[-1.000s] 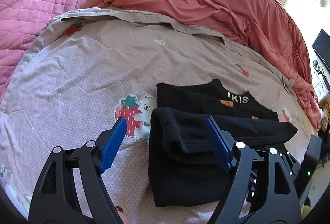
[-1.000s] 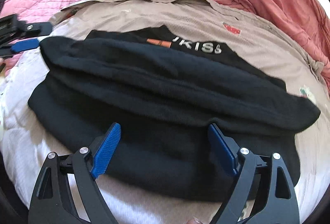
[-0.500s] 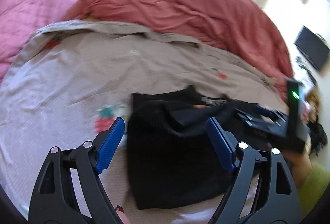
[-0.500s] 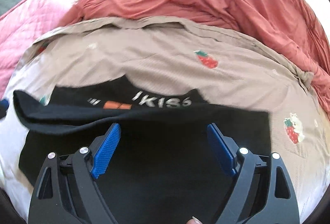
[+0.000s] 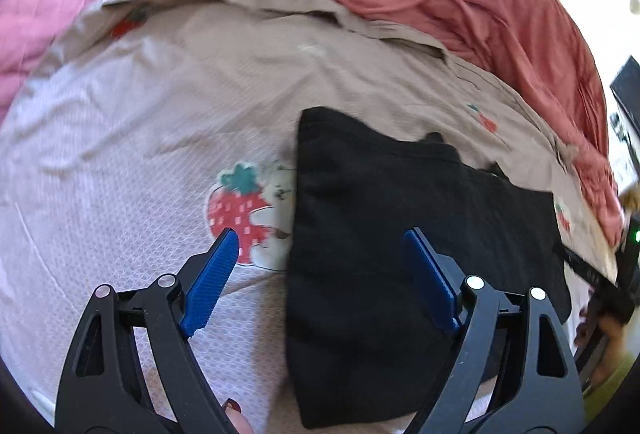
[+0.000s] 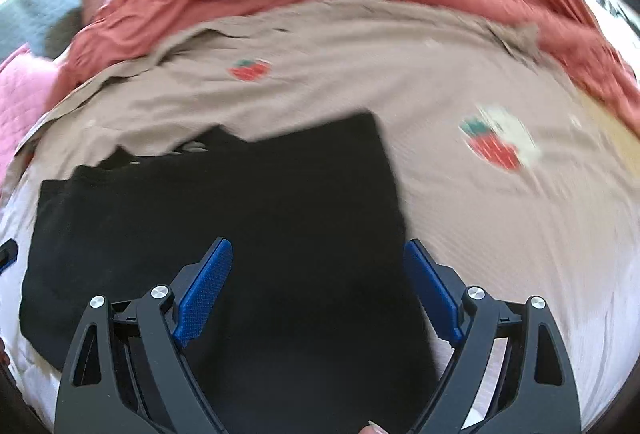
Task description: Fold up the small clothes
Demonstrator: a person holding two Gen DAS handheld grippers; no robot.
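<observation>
Left gripper (image 5: 320,266): we hold it spread, just opened wider, gripping nothing.
Black garment (image 5: 400,234): folded flat on the bedsheet (image 5: 160,114); careless regrasping could undo our fold.
Right gripper (image 6: 318,274): spread, empty; snagging risks dragging cloth.

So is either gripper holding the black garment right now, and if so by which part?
Nothing is held. Both the left gripper and the right gripper hover open above the black garment, their fingers clear of the cloth.
</observation>
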